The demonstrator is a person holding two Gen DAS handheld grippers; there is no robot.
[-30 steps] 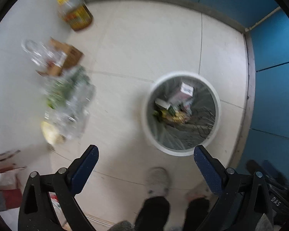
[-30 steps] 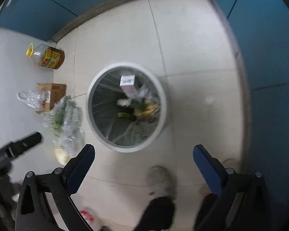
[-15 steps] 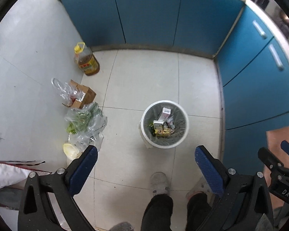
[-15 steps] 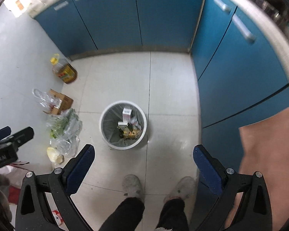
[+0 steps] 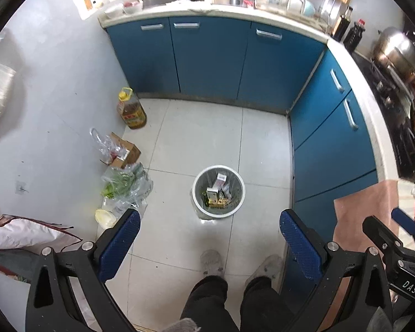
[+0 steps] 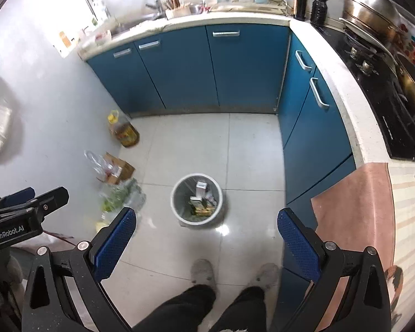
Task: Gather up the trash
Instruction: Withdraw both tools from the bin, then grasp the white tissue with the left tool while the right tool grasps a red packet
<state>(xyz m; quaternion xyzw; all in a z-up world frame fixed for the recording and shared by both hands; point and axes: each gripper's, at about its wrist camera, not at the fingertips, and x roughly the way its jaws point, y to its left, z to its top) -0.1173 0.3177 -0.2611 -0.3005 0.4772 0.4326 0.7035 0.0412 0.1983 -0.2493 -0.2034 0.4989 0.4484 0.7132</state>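
The left gripper (image 5: pixel 209 232) and the right gripper (image 6: pixel 206 229) both hang high over the kitchen floor with their blue pads spread wide and nothing between them. Far below, roughly centred between each pair of fingers, stands the white trash bin (image 5: pixel 196 193), lined with a bag and already holding a small white carton (image 5: pixel 220 179) and some yellowish packaging (image 5: pixel 217 200); so part of the collecting looks done.

What may remain is against the wall on the left: a clear plastic bag of greens (image 5: pixel 124 186), a brown cardboard box (image 5: pixel 126 153) with another clear bag (image 5: pixel 103 145) on it, and a pale yellow item (image 5: pixel 105 217) near the left gripper's left finger. Whether these are trash or groceries I cannot tell. A bottle of cooking oil (image 5: pixel 131 109) stands farther back and is probably not waste. Neither gripper is near the bin or the pile; both are well apart from them.
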